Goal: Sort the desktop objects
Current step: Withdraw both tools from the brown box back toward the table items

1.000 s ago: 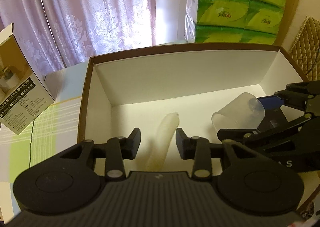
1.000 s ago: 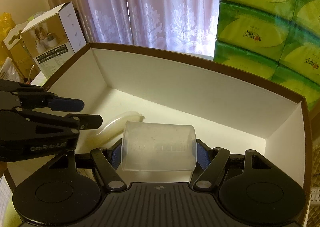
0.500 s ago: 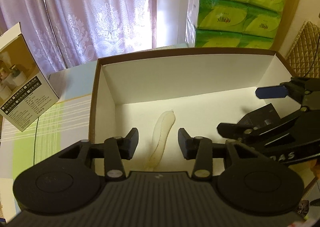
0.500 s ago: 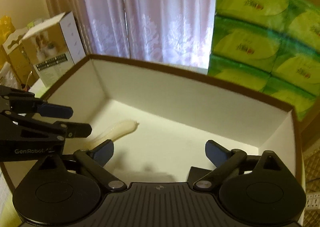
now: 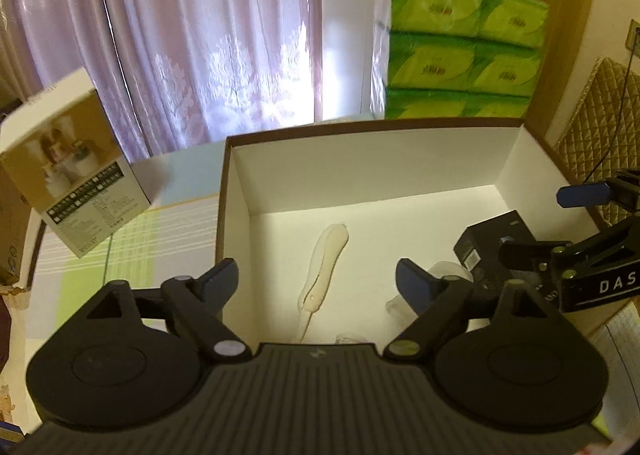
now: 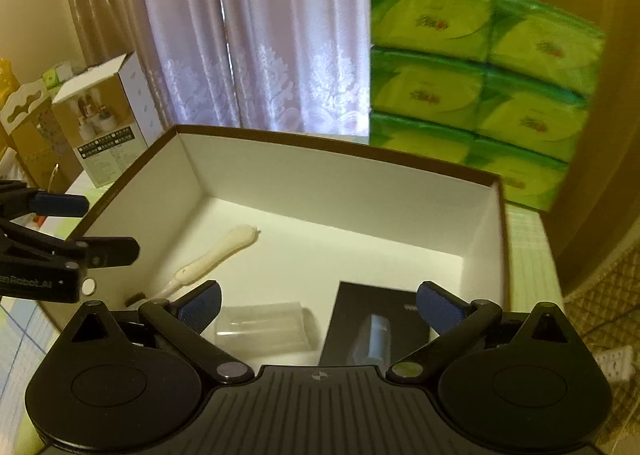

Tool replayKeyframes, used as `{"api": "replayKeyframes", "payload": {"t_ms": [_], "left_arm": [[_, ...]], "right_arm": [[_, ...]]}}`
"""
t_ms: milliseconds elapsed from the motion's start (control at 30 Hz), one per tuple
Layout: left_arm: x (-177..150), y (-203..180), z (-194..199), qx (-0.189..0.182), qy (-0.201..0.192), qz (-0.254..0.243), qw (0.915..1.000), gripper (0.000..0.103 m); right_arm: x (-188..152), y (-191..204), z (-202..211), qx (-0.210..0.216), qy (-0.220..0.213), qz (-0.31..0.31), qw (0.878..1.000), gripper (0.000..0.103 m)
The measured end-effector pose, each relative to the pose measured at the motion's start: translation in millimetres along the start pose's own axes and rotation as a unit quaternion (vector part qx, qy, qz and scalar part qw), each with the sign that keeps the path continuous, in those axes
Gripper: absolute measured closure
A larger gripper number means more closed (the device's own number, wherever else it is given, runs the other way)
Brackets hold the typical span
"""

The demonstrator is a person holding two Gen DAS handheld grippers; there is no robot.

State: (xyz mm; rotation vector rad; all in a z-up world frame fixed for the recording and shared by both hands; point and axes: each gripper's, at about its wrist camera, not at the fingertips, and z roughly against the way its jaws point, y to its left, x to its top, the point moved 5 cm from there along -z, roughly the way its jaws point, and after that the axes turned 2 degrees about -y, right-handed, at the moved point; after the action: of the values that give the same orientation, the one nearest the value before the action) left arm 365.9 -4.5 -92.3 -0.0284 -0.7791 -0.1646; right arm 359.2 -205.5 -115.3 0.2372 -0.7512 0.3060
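I have both tools spread wide with nothing between them: my left tool (image 5: pixel 316 277) and right tool (image 6: pixel 318 301) hover above the near edge of the white-lined box (image 6: pixel 340 179). Inside lie the cream tube (image 6: pixel 218 253), the clear cup (image 6: pixel 262 325) on its side, and the black carton (image 6: pixel 376 319) right of the cup.

Backlit lilac curtains (image 5: pixel 192 55), wooden wall panel (image 5: pixel 560 35)

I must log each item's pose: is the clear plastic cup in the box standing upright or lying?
Lying on its side: the clear plastic cup rests lengthwise on the white box floor.
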Motion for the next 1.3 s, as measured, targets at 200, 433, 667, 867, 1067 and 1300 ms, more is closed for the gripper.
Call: {"api": "replayKeyframes", "payload": {"t_ms": [200,433,667,867,1067,1300], "left_arm": [[-9,-9,32,0.006,-0.016,0.000,0.9998,0.016],[-16,-16,67,0.009,-0.028,0.009,0.9995,0.014],[-28,-18,100,0.010,-0.038,0.024,0.9989,0.012],[-45,-25,122,0.018,-0.030,0.024,0.9991,0.009],[-58,-29,140,0.018,-0.030,0.030,0.9989,0.008],[-71,-36,159,0.021,-0.032,0.030,0.9988,0.008]], "right_arm": [[-10,3,33,-0.006,-0.011,-0.022,1.000,0.002],[-21,12,65,-0.027,-0.022,-0.022,0.999,0.002],[-36,21,93,-0.035,-0.030,-0.033,0.998,0.002],[-48,31,115,-0.033,-0.034,-0.033,0.998,0.002],[-58,37,133,-0.032,-0.037,-0.037,0.998,0.002],[-71,44,152,-0.029,-0.039,-0.040,0.998,0.002]]}}
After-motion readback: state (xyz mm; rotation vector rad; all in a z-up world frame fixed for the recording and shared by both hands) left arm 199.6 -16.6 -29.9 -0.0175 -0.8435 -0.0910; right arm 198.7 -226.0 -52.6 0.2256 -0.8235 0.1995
